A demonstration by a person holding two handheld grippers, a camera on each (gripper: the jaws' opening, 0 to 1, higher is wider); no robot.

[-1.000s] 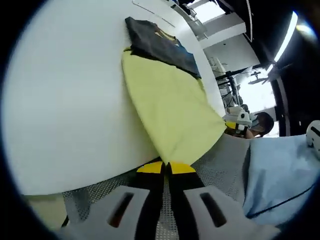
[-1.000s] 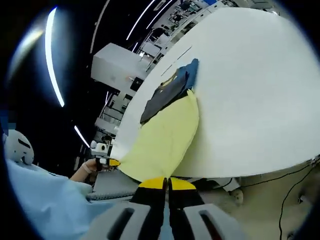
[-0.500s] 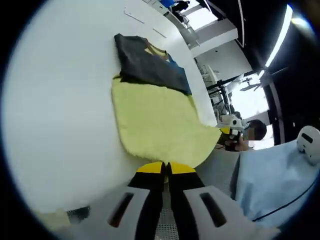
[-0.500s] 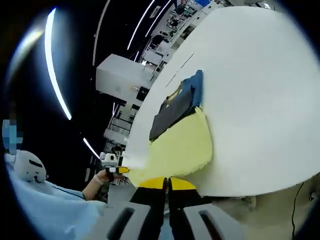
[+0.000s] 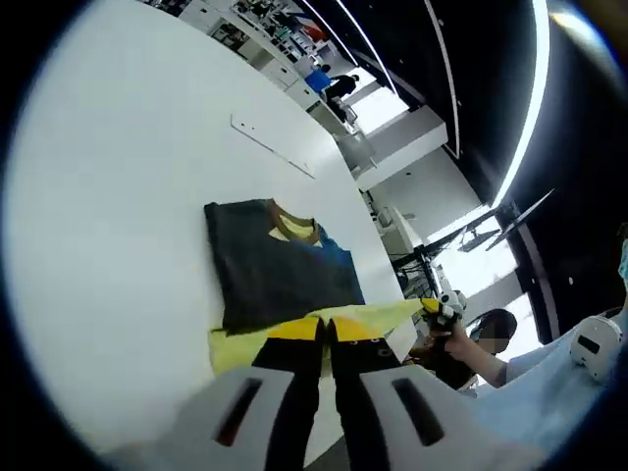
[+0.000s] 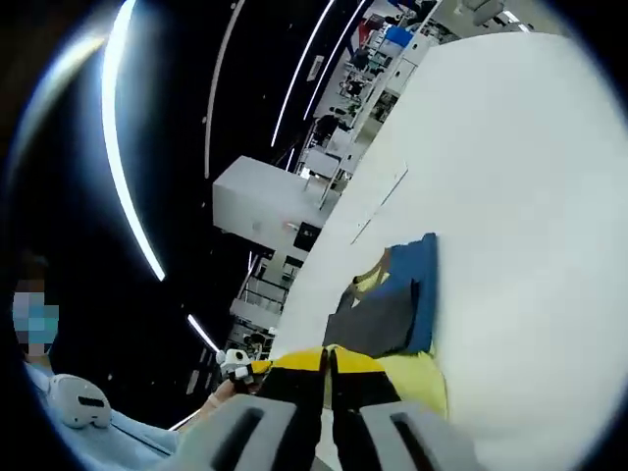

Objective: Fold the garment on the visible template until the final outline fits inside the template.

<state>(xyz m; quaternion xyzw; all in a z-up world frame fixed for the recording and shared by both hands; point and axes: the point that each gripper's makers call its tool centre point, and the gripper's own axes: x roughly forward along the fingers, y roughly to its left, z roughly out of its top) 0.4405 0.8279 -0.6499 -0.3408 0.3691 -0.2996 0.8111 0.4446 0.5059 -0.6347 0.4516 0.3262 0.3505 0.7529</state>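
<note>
The garment [image 5: 275, 275] lies on the white table [image 5: 118, 196]: a dark grey panel, a blue sleeve and a brown-edged collar at its far end. My left gripper [image 5: 327, 330] is shut on its yellow lower part [image 5: 235, 349], holding the edge up over the near end. My right gripper [image 6: 329, 361] is shut on the same yellow fabric [image 6: 420, 381], just in front of the dark panel [image 6: 378, 316] and blue sleeve [image 6: 425, 294]. A hand holds the right gripper [image 5: 439, 306] at the right of the left gripper view. The left gripper [image 6: 240, 365] appears at the left of the right gripper view.
A thin dark line [image 5: 272, 145] is marked on the table beyond the collar, also seen as a line [image 6: 378, 201] in the right gripper view. White table [image 6: 530, 196] spreads wide around the garment. Shelves and light strips stand in the dark room behind.
Both grippers have carried the yellow fabric from off the table's edge forward over the garment toward the collar. Far less yellow lies spread on the table now.
</note>
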